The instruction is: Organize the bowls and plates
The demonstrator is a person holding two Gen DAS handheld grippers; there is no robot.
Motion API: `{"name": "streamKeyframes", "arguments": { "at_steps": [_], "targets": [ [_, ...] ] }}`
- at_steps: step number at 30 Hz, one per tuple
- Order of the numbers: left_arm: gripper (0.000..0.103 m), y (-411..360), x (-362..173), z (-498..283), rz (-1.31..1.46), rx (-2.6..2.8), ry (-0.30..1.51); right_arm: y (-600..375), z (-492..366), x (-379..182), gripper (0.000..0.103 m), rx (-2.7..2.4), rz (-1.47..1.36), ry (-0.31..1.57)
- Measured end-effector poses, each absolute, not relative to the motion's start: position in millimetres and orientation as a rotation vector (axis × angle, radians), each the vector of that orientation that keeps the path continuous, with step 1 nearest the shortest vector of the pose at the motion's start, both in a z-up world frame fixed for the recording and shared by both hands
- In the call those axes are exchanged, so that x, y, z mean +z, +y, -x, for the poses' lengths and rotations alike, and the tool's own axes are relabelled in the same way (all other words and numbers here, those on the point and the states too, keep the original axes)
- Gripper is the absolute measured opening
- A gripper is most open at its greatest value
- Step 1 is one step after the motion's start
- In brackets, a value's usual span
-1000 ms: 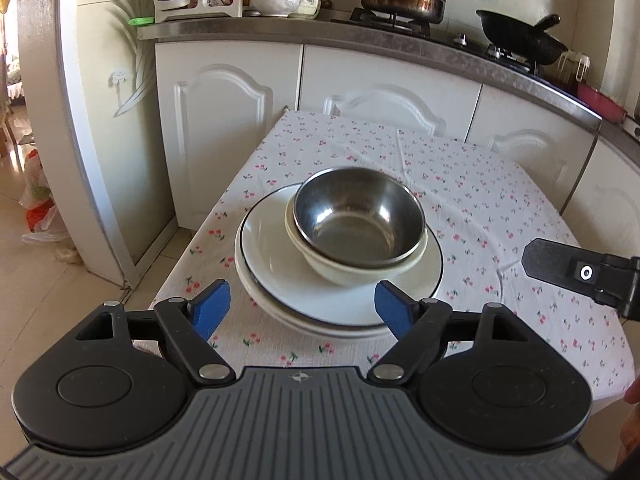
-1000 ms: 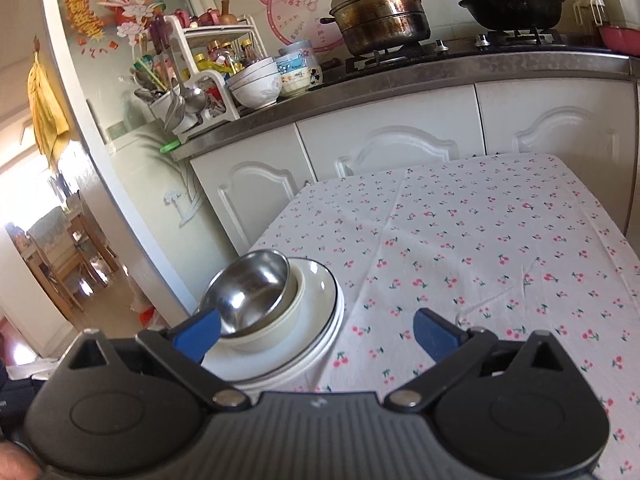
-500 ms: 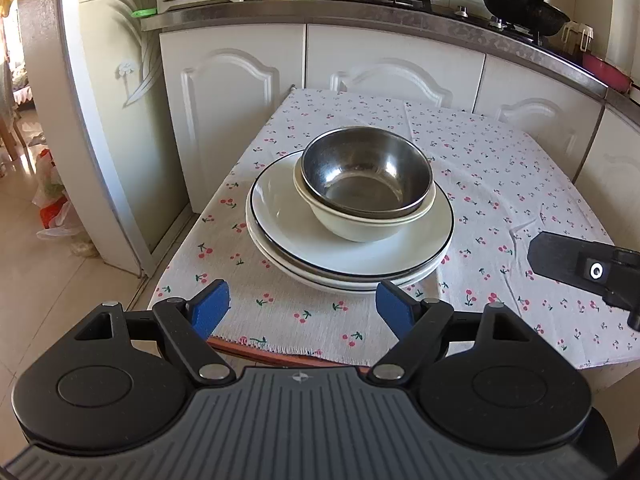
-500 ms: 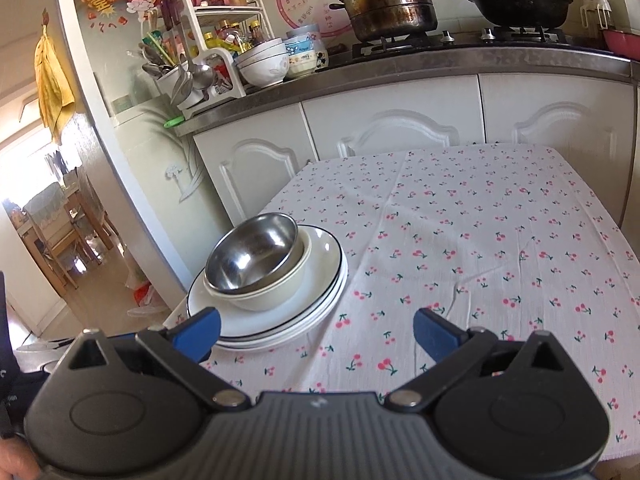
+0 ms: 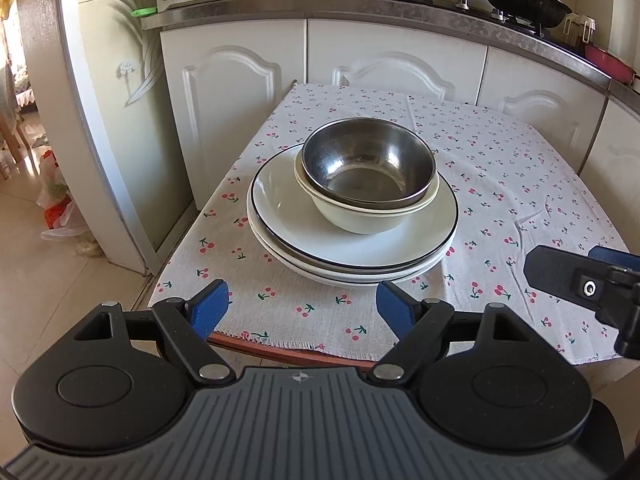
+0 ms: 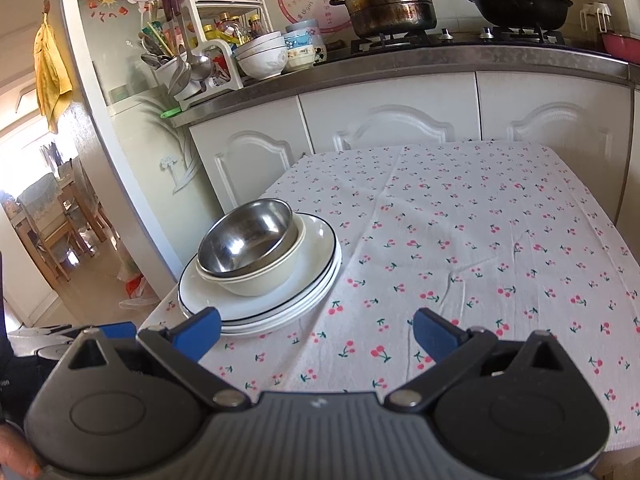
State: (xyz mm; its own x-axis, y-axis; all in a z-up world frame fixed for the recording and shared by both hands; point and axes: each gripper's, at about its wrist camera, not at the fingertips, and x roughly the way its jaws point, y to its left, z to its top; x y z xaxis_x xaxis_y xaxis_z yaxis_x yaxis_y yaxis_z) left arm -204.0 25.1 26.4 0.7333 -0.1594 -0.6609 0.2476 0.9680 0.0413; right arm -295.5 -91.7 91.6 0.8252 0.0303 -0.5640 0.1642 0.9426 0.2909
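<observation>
Both tongs wide open, empty; left tongs [image 5: 302, 306] level before stacked plates [image 5: 352, 240]; right tongs [image 6: 316, 330] alongside.

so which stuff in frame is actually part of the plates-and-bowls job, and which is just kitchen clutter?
Job:
steel bowl, nested in the cream bowl
stacked plates under them
left tongs and right tongs, both open, holding nothing

Lying about:
steamer pot
black wok
counter bowls
utensil rack
</observation>
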Motion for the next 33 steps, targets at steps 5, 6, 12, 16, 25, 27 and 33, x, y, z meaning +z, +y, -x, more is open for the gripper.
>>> {"name": "streamKeyframes", "arguments": {
  "at_steps": [5, 6, 12, 16, 25, 27, 33],
  "targets": [
    [0.101, 24.8, 25.2, 204.1, -0.130, -0.220, 0.721, -92.0, 294.9, 89.8, 0.101, -0.075, -0.340, 0.599],
    [0.101, 24.2, 25.2, 204.6, -0.129, -0.219, 0.722, -92.6, 294.4, 88.7, 0.101, -0.075, -0.341, 0.602],
    [0.101, 20.7, 23.9, 205.1, -0.138, -0.215, 0.722, -90.7, 293.5, 85.6, 0.101, -0.072, -0.338, 0.609],
    [0.101, 19.8, 21.2, 204.7, -0.147, -0.213, 0.726, -91.0, 293.6, 83.5, 0.101, -0.076, -0.342, 0.610],
    [0.101, 20.4, 18.0, 201.4, -0.160, -0.221, 0.732, -95.1, 294.6, 77.8, 0.101, -0.081, -0.361, 0.621],
    [0.101, 20.0, 18.1, 200.9, -0.161, -0.220, 0.731, -96.2, 295.5, 77.5, 0.101, -0.083, -0.365, 0.619],
    [0.102, 23.6, 17.7, 196.1, -0.163, -0.218, 0.731, -98.9, 296.7, 76.7, 0.101, -0.085, -0.374, 0.616]
  ]
}}
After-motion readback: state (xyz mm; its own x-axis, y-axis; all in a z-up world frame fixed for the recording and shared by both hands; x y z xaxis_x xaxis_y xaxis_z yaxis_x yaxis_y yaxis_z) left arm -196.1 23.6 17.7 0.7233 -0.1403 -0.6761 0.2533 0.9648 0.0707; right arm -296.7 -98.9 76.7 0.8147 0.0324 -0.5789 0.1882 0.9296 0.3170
